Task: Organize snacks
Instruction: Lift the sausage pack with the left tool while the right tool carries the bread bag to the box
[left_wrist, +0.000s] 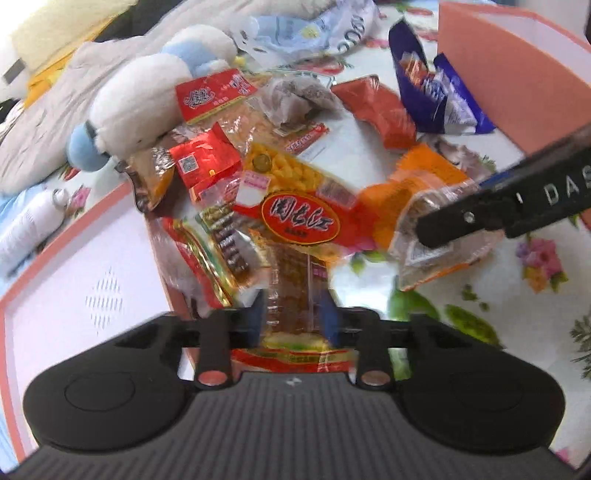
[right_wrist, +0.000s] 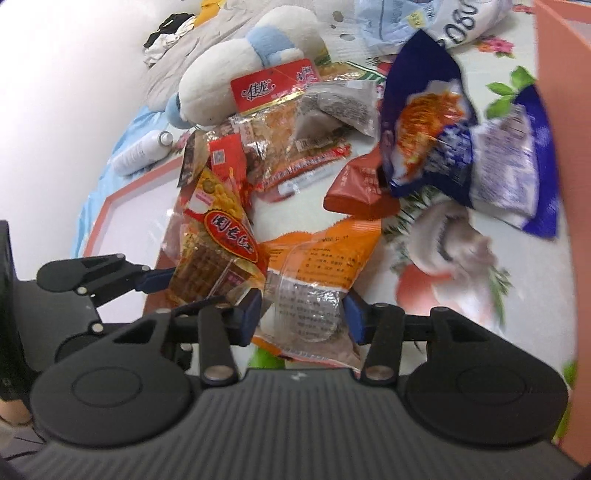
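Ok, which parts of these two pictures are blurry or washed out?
Left wrist view: the red-label snack pack smears near the left hand-held gripper, and the top left corner is blown out. Right wrist view: the blue snack bag and pale wrapper are motion-blurred; fisheye bends the orange tray's rim.

Black ribbed-plastic left gripper (left_wrist: 295, 314) is showing blue pads, as is the black right gripper (right_wrist: 303, 308). At twelve o'clock of the left pads, a clear crinkly packet with a red oval label (left_wrist: 299, 218) is displaying black lettering over yellow and brown contents. At three o'clock, an orange-and-clear plastic packet (left_wrist: 417, 206) is carrying fine dark print. A dark-blue foil bag (right_wrist: 424, 122) is bearing an orange food picture. The white-and-pale-blue plush toy (left_wrist: 147, 99) is lying on a white bedsheet with pink flowers and green leaves (left_wrist: 535, 266). A salmon-rimmed white tray (left_wrist: 74, 288) is showing a dotted diamond motif.
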